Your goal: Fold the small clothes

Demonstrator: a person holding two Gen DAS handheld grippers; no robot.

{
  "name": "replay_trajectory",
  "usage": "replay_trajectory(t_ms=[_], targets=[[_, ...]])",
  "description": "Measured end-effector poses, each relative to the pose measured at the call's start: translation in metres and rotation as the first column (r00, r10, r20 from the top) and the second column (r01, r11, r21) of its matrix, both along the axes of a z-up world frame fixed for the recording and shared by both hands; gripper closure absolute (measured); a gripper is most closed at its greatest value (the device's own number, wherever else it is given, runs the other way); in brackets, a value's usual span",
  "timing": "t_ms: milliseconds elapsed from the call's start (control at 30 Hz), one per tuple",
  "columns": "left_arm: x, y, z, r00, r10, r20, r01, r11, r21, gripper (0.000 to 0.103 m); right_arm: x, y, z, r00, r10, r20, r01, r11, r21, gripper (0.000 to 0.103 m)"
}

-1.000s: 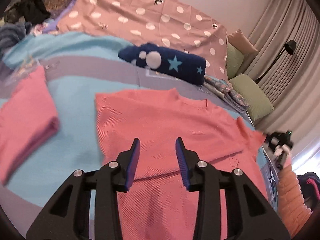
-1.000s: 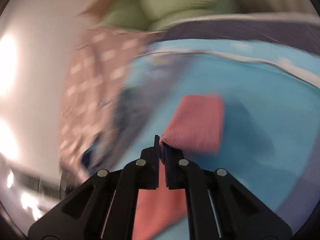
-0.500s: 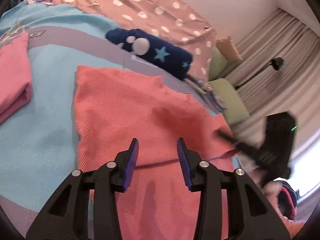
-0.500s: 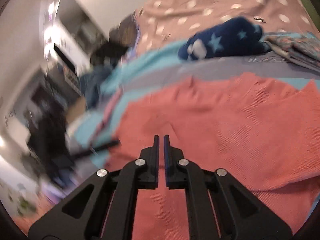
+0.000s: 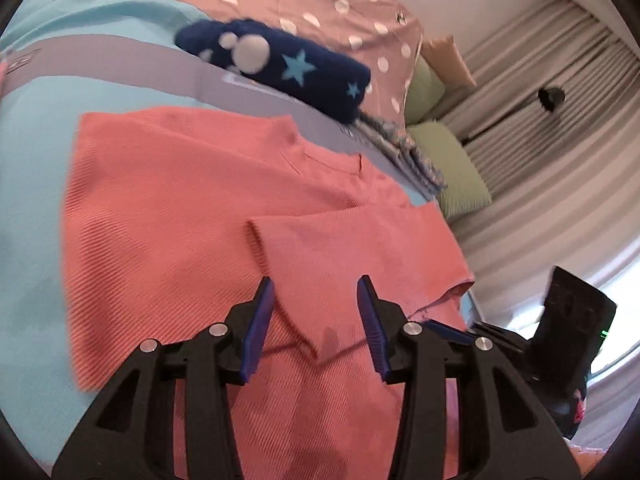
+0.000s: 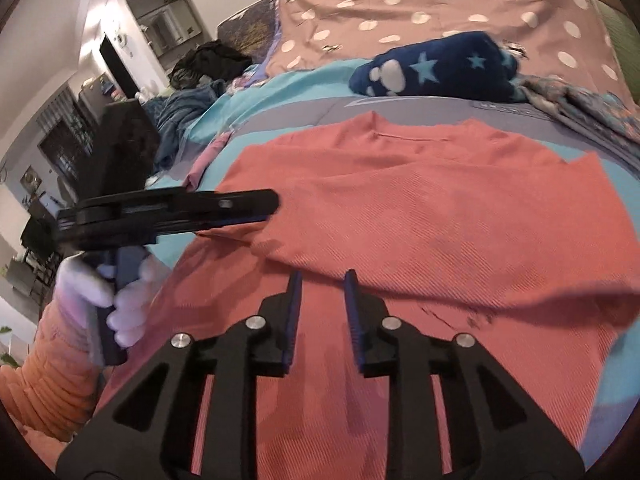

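Ahead we have open bed (image 5: 36,128) left of the coral shirt (image 5: 160,216) — flat, passable. Far edge blocked by a navy star-print roll (image 5: 280,64); green pillows (image 5: 460,168) crowd the right — left gripper (image 6: 256,208) intrudes over the shirt.

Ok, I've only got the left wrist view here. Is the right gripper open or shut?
Observer: Open. The right wrist view shows the right gripper with its fingers parted over the lower part of the coral shirt, gripping nothing.
Operator: Anything beside the shirt past my left edge?
Observer: Yes, a pink cloth lies on the bed by that side of the shirt, beyond the left gripper.
Operator: And further up the bed?
Observer: A dark clothes pile sits at the far end, next to the polka-dot cover.
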State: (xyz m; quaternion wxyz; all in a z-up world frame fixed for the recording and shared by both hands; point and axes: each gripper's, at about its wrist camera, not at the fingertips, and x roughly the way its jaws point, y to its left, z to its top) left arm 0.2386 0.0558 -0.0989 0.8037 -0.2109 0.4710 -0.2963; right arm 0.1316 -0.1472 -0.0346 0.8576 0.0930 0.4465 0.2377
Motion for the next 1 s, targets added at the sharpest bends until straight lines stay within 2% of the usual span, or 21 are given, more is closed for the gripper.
replay_trajectory(t_ms=[33, 100, 167, 233, 300, 367, 433, 500, 633, 700, 767, 800, 833, 1000], targets=[[0.005, -0.009, -0.004, 1.0, -0.013, -0.006, 0.013, 0.999, 0.029, 0.069, -0.006, -0.009, 0.004, 1.0, -0.021, 0.009, 0.021, 1.0, 0.001, 0.078], [0.009, -0.022, -0.006, 1.0, -0.029, -0.004, 0.029, 0.996, 0.079, 0.103, -0.015, -0.028, 0.009, 0.997, -0.07, 0.029, 0.07, 0.998, -0.007, 0.072], [0.006, -0.025, 0.008, 0.999, -0.044, 0.004, 0.043, 0.998, 0.045, 0.102, -0.022, -0.048, 0.014, 0.991, -0.125, 0.046, 0.126, 0.992, -0.021, 0.067], [-0.003, -0.02, 0.051, 0.994, -0.042, 0.105, 0.047, 0.998, -0.041, 0.102, -0.027, -0.075, 0.015, 0.979, -0.198, 0.048, 0.2, 0.979, -0.034, 0.067], [-0.016, -0.009, 0.106, 0.971, -0.033, 0.238, 0.059, 0.993, -0.102, 0.102, -0.027, -0.104, 0.006, 0.957, -0.288, 0.014, 0.289, 0.956, -0.05, 0.065], [-0.028, 0.0, 0.144, 0.937, -0.013, 0.35, 0.041, 0.996, -0.073, 0.102, -0.028, -0.12, -0.005, 0.938, -0.344, -0.032, 0.342, 0.938, -0.058, 0.064], [-0.036, 0.011, 0.161, 0.913, 0.008, 0.409, -0.002, 1.0, -0.016, 0.102, -0.03, -0.127, -0.016, 0.929, -0.366, -0.062, 0.363, 0.93, -0.057, 0.064], [-0.036, 0.025, 0.157, 0.911, 0.026, 0.411, -0.047, 0.998, 0.041, 0.102, -0.032, -0.127, -0.024, 0.928, -0.367, -0.073, 0.363, 0.93, -0.055, 0.064], [-0.026, 0.035, 0.118, 0.948, 0.017, 0.318, -0.045, 0.996, 0.082, 0.102, -0.029, -0.12, -0.028, 0.93, -0.357, -0.08, 0.352, 0.933, -0.072, 0.064], [-0.023, 0.035, 0.103, 0.957, 0.009, 0.289, -0.047, 0.991, 0.126, 0.101, -0.027, -0.114, -0.025, 0.938, -0.338, -0.074, 0.332, 0.94, -0.08, 0.064], [-0.021, 0.04, 0.086, 0.966, 0.03, 0.255, -0.079, 0.98, 0.185, 0.087, -0.027, -0.111, -0.021, 0.945, -0.322, -0.063, 0.317, 0.945, -0.084, 0.063], [-0.021, 0.046, 0.079, 0.968, 0.061, 0.243, -0.111, 0.973, 0.201, 0.075, -0.028, -0.11, -0.019, 0.946, -0.318, -0.056, 0.313, 0.946, -0.088, 0.063], [-0.019, 0.053, 0.075, 0.967, 0.086, 0.24, -0.137, 0.969, 0.204, 0.069, -0.029, -0.11, -0.017, 0.947, -0.318, -0.053, 0.312, 0.946, -0.09, 0.063], [-0.012, 0.088, 0.05, 0.967, 0.185, 0.174, -0.215, 0.961, 0.172, 0.067, -0.025, -0.097, -0.003, 0.964, -0.265, -0.029, 0.263, 0.962, -0.071, 0.062]])
